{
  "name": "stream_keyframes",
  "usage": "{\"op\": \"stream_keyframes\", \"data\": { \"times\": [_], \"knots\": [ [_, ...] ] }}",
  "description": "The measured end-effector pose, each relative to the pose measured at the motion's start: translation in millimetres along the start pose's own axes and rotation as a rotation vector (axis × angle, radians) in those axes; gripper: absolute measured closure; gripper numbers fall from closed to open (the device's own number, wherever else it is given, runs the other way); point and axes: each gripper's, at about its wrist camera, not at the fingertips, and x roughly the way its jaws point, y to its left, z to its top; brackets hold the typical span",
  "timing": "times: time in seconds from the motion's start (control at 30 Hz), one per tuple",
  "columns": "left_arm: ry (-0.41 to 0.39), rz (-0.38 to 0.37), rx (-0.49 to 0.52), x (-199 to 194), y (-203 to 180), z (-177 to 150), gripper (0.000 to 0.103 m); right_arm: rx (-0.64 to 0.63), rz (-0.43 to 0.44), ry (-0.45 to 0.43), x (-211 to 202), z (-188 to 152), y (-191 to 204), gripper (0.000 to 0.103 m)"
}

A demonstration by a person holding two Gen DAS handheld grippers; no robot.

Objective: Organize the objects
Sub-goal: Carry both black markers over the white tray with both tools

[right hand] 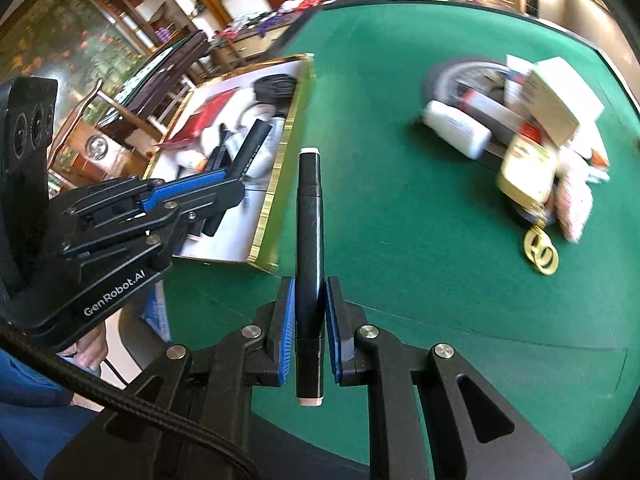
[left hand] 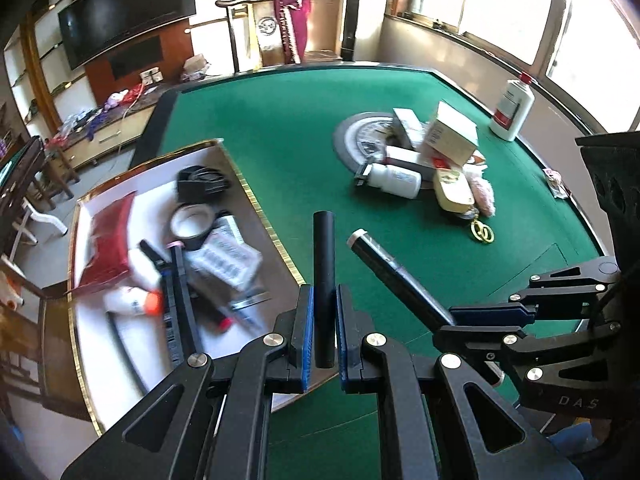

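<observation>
Your left gripper (left hand: pixel 323 332) fingers clamp a plain black tube-shaped cap (left hand: pixel 324 280); your right gripper (right hand: pixel 310 330) fingers grip a black marker pen with pale ends (right hand: pixel 309 248), both above the green felt counter (left hand: pixel 280 128) beside the gold-rimmed white tray (left hand: pixel 256 200). Both look light, rigid and slick, so hold mid-barrel.

Left hand-held gripper (left hand: pixel 324 320): bottom centre of left wrist view, tilted down, blue pads clamped on black tube (left hand: pixel 324 280). Right hand-held gripper (right hand: pixel 311 320): bottom centre of right wrist view, tilted down, clamped on black marker (right hand: pixel 309 240).
</observation>
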Motion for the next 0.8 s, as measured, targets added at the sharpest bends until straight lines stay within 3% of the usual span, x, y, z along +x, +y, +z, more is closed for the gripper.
{"op": "stream_keyframes", "data": {
  "times": [0.43,0.8],
  "knots": [
    [0.01,0.047,-0.074,-13,70,-23,0.095,-0.065,0.044,0.054,47,25,55,0.09],
    [0.03,0.059,-0.11,0,100,-27,0.095,-0.057,0.054,0.082,74,44,76,0.09]
  ]
}}
